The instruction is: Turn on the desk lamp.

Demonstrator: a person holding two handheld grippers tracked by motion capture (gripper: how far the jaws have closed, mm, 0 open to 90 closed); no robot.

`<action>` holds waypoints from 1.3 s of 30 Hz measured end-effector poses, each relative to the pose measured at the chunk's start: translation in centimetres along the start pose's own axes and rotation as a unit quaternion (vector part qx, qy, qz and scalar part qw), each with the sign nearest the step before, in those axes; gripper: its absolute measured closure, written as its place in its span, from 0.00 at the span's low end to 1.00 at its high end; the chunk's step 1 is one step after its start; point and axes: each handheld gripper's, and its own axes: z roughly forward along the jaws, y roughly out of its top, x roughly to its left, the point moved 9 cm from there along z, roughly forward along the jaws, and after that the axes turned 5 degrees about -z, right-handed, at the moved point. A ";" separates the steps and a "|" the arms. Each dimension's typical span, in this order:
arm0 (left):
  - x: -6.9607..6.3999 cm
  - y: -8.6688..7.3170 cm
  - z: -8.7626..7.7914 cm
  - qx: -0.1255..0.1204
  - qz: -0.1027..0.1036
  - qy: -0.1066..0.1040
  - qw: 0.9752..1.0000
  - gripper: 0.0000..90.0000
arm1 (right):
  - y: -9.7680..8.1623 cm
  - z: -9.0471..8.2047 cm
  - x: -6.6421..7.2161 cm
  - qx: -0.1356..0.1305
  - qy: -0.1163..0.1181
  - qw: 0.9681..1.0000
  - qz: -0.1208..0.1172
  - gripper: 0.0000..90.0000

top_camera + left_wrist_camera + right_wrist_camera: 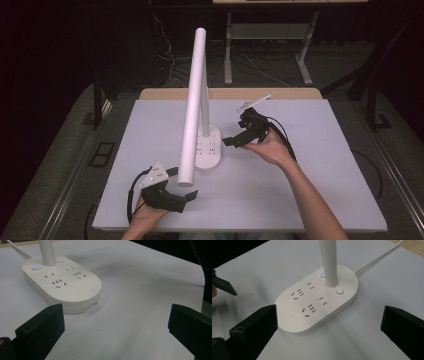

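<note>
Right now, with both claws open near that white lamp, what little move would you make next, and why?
Probably ease the right claw forward toward the lamp base. Its jaws stand open and point at the base from close by, with the round button beside the lamp stem just ahead. The left claw also stands open but sits farther back, at the table's near edge.

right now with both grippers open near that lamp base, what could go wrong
1. The lamp head is a long bar on a thin stem; a nudge from the right gripper could swing it or tip the lamp.
2. The lamp base has open sockets and a lit blue button; a jaw could press a button unintentionally.
3. The left gripper sits right under the head's free end and might knock it when lifting.
</note>
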 end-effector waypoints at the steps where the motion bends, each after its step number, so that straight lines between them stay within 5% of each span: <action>1: -0.1 0.0 0.0 0.000 -0.002 0.000 1.000 0.00 | 0.0 0.0 0.0 0.000 0.000 1.000 0.000 0.01; 12: -0.2 -0.1 0.2 0.004 0.002 -0.004 1.000 0.00 | 0.8 2.6 -0.8 0.006 -0.001 1.000 0.001 0.08; 13: -0.2 -0.1 0.2 0.003 0.002 -0.004 1.000 0.00 | 1.0 3.0 -0.9 0.007 0.001 1.000 -0.001 0.17; 17: -0.2 -0.1 0.2 0.004 0.002 -0.005 1.000 0.00 | 1.5 3.4 -1.0 0.001 0.002 1.000 -0.001 0.23; 22: -0.2 -0.1 0.2 0.004 0.004 -0.006 1.000 0.00 | 2.3 4.3 -1.1 0.005 0.013 1.000 -0.015 0.43; 39: -0.1 0.0 0.0 0.000 0.001 -0.008 1.000 0.00 | 1.9 7.1 -2.7 0.025 0.010 1.000 -0.001 0.82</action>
